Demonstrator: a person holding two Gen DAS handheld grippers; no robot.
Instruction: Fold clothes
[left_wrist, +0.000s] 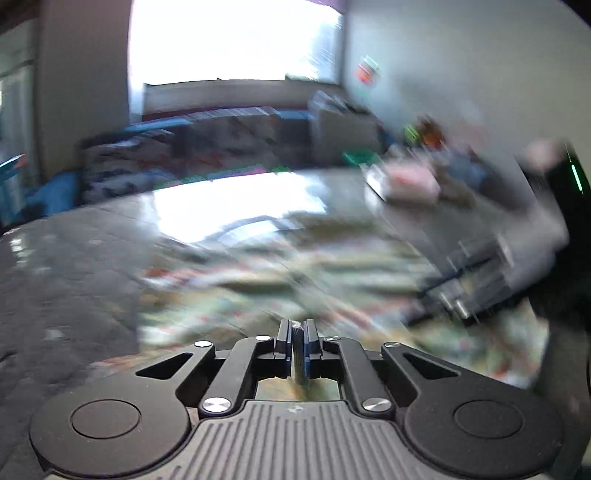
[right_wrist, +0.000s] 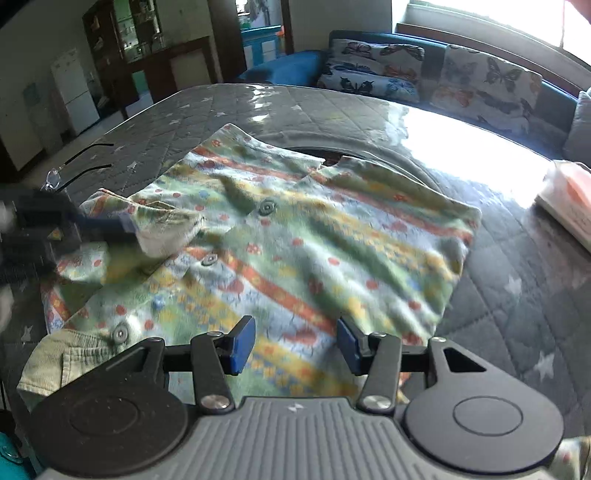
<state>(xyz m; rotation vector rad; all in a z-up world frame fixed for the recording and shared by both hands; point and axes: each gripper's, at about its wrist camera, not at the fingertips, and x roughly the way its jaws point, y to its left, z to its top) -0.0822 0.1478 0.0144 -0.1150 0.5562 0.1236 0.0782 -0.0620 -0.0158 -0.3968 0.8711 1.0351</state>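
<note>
A small patterned shirt (right_wrist: 295, 243) with green, orange and yellow bands and round buttons lies spread on the grey quilted table (right_wrist: 221, 107). My right gripper (right_wrist: 295, 345) is open, its blue pads just above the shirt's near part. My left gripper (right_wrist: 125, 225) comes in from the left and is shut on the shirt's sleeve cuff (right_wrist: 166, 229), lifted over the shirt. In the blurred left wrist view my left gripper (left_wrist: 297, 343) is shut on a thin fold of cloth, with the shirt (left_wrist: 295, 266) spread beyond and my right gripper (left_wrist: 480, 280) at the right.
Eyeglasses (right_wrist: 74, 166) lie on the table at the left. A white and orange box (right_wrist: 569, 206) sits at the table's right edge. A sofa with butterfly cushions (right_wrist: 443, 77) stands behind the table, below a bright window.
</note>
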